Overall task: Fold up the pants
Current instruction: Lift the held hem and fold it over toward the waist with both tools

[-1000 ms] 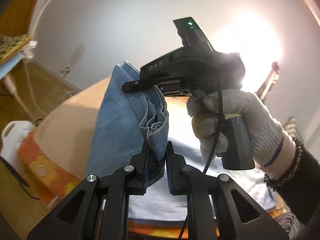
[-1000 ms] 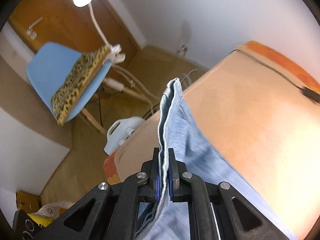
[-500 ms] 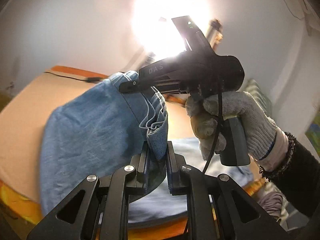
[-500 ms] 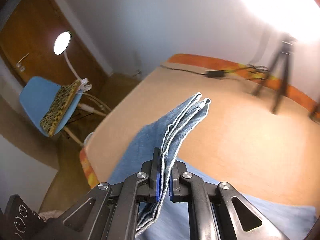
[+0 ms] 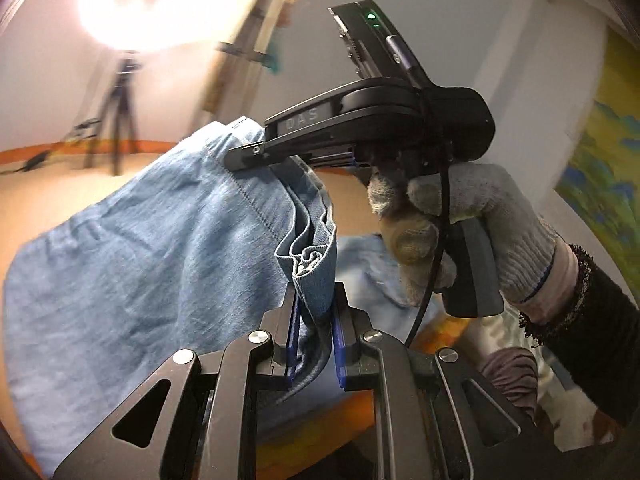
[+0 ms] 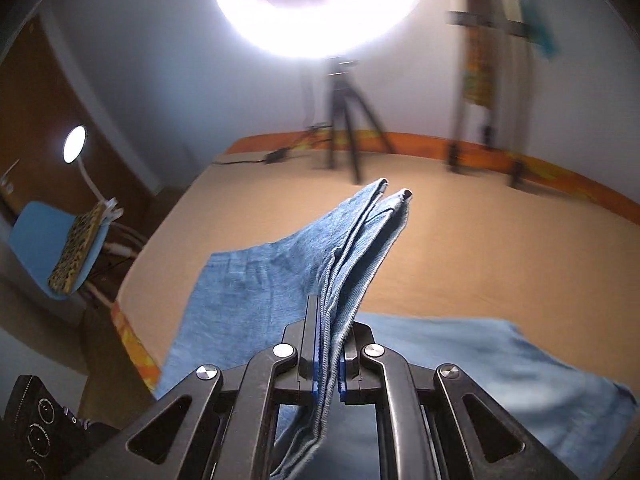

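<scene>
Both grippers have swung round with the pants [image 6: 280,300], from facing the blue chair [image 6: 44,248] toward the tripod [image 6: 344,120]. The chair now sits at the frame's left edge. The ring light [image 6: 320,8] fills the top.

left gripper [image 5: 314,312]: clamped, angled down | right gripper [image 6: 329,360]: clamped | gloved hand [image 5: 460,232] gripping handle

A ring light [image 6: 320,4] glares above a tripod [image 6: 346,120]; blue chair [image 6: 44,236] aside.

A ring light [image 6: 322,4] blows out white in both fisheye views; the background tripod [image 6: 346,120] smears with motion blur, and the edges curve and darken.
</scene>
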